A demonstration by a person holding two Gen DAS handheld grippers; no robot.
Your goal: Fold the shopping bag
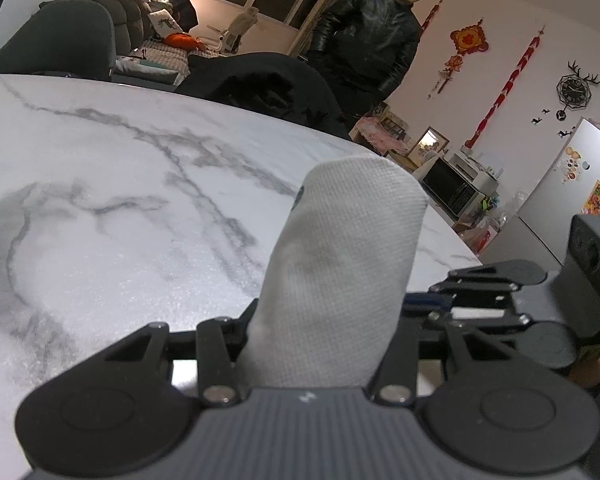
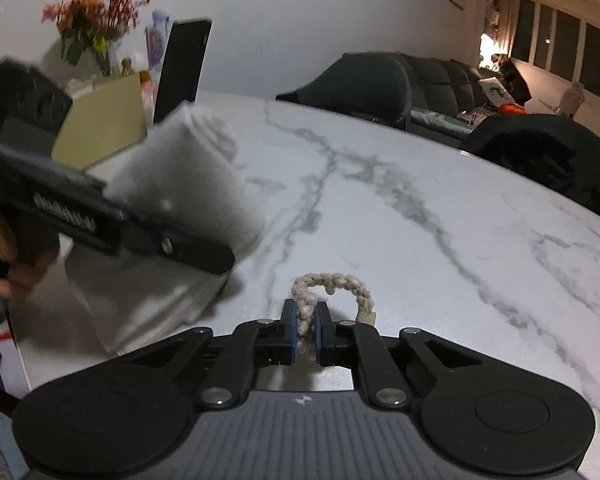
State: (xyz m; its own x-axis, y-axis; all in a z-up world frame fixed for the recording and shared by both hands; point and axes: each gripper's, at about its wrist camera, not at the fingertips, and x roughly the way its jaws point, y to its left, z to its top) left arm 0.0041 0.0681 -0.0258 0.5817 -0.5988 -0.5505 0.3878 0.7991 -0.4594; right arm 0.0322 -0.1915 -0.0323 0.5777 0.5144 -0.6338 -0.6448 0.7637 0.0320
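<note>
The shopping bag [image 1: 340,264] is white woven fabric, folded into a thick bundle. It stands up between the fingers of my left gripper [image 1: 324,332] and hides their tips; that gripper is shut on it. In the right wrist view the same bundle [image 2: 188,176] hangs blurred at the left in the left gripper [image 2: 140,224], just above the marble table [image 2: 440,208]. My right gripper [image 2: 306,326] is shut on the bag's braided rope handle [image 2: 332,284], which loops out ahead of the blue pads [image 2: 290,332]. More white bag fabric [image 2: 140,308] lies flat under the left gripper.
A black coat [image 1: 268,84] drapes over a chair at the table's far edge, and a grey chair [image 1: 60,44] stands to its left. A person in a black jacket [image 1: 368,40] stands beyond. A tan box [image 2: 104,116], a black panel [image 2: 182,68] and a flower vase [image 2: 96,20] sit at the table's left end.
</note>
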